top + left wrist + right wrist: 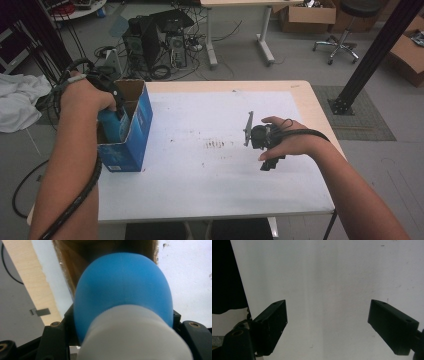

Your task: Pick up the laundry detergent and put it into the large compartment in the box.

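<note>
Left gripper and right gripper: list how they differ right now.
The left gripper is shut on a round blue object with a white base; the right gripper stands open with nothing between its jaws. The left one points into the open blue cardboard box at the table's left edge; the right one hovers above the bare white tabletop, away from the box. Both are black two-jaw grippers, each held in a hand.

Bare forearms without sleeves, black left gripper [107,90] trailed by a ribbed black cable, black right gripper [328,325] with blocky jaws, brass-ringed screws, grey three-cornered plate.
</note>
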Demonstrator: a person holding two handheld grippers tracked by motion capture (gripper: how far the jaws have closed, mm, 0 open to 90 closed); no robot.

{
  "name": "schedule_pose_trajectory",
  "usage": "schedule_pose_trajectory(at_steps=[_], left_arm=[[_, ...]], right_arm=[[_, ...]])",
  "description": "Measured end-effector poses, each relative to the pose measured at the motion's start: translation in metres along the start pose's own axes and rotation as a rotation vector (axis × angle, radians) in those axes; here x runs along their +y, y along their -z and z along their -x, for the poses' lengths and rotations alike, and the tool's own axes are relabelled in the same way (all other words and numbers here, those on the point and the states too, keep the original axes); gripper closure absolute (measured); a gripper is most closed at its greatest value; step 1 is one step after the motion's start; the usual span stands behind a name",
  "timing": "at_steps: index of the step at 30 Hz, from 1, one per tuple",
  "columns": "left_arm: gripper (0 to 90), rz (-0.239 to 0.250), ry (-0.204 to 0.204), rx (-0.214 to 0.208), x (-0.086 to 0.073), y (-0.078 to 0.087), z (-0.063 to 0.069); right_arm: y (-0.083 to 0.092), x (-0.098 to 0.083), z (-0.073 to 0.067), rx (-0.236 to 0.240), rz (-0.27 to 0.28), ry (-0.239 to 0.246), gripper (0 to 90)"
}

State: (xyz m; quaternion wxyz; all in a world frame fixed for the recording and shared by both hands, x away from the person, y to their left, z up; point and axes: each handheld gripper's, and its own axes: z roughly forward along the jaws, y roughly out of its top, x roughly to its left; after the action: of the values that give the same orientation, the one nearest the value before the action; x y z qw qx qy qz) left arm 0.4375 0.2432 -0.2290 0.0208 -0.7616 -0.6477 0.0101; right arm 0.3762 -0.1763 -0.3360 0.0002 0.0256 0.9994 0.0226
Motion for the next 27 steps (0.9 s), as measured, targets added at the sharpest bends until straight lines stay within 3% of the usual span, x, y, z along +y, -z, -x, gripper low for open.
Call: schedule_pose_trajectory(at_steps=[7,22,27], left_arm=[[38.4,-0.003,-0.015,0.013,0.004,-0.017,-0.001],[38.3,-0.02,-0.009,0.005,0.007,-0.048,-0.003],[38.3,-0.021,-0.003,0.024,0.007,-0.054,-0.003]], right_arm=[[-0.001,0.001,0.0,0.001,-0.006,0.003,15.9],[0.0,-0.001,-0.001,-0.008,-0.001,0.006,16.0],[0.0,-0.001,-0.001,-0.01,-0.003,0.005,16.0]])
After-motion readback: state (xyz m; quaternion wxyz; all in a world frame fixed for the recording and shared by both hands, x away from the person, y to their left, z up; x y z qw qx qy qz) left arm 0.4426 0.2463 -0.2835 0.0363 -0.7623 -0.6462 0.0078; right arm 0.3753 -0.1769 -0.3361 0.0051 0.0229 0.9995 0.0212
